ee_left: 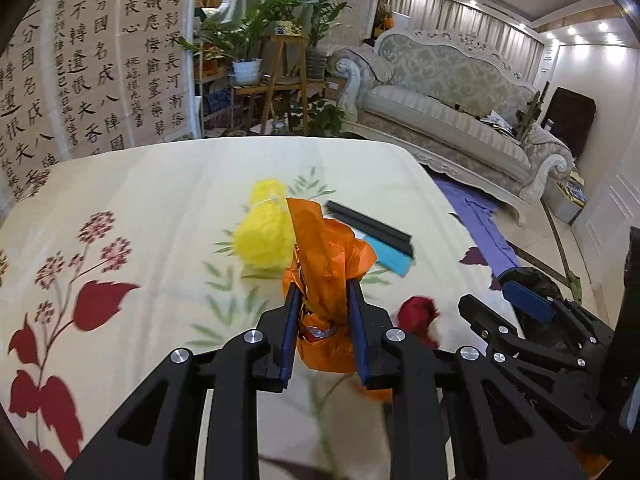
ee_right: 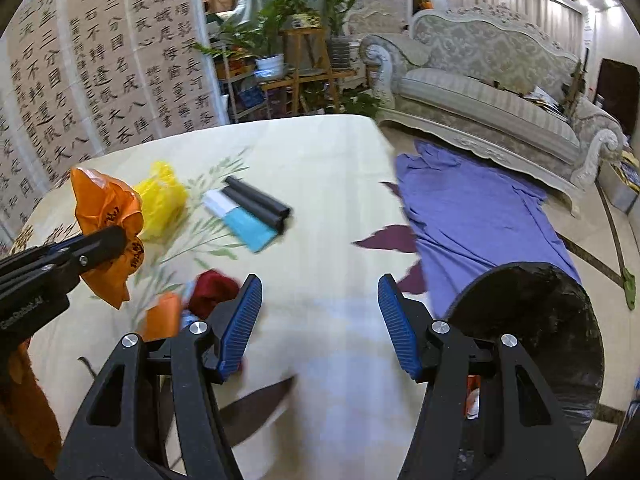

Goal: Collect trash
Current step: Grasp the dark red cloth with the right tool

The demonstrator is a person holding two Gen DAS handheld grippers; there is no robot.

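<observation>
My left gripper (ee_left: pixel 322 292) is shut on a crumpled orange plastic bag (ee_left: pixel 326 264) and holds it above the floral tablecloth (ee_left: pixel 120 200). The same bag (ee_right: pixel 106 216) shows at the left of the right wrist view, pinched by the left gripper (ee_right: pixel 116 240). My right gripper (ee_right: pixel 320 300) is open and empty above the cloth, beside the black bin (ee_right: pixel 552 320) at the table's right edge. A yellow bag (ee_left: pixel 264 236) (ee_right: pixel 162 196), a dark red wad (ee_left: pixel 416 314) (ee_right: pixel 212 292) and another orange scrap (ee_right: pixel 162 316) lie on the table.
Black rolls with a teal and white pack (ee_right: pixel 252 212) (ee_left: pixel 376 240) lie mid-table. A purple cloth (ee_right: pixel 480 216) covers the floor on the right, before a pale sofa (ee_right: pixel 500 96). Plants on wooden stands (ee_right: pixel 304 52) and a calligraphy screen (ee_right: pixel 100 72) stand behind the table.
</observation>
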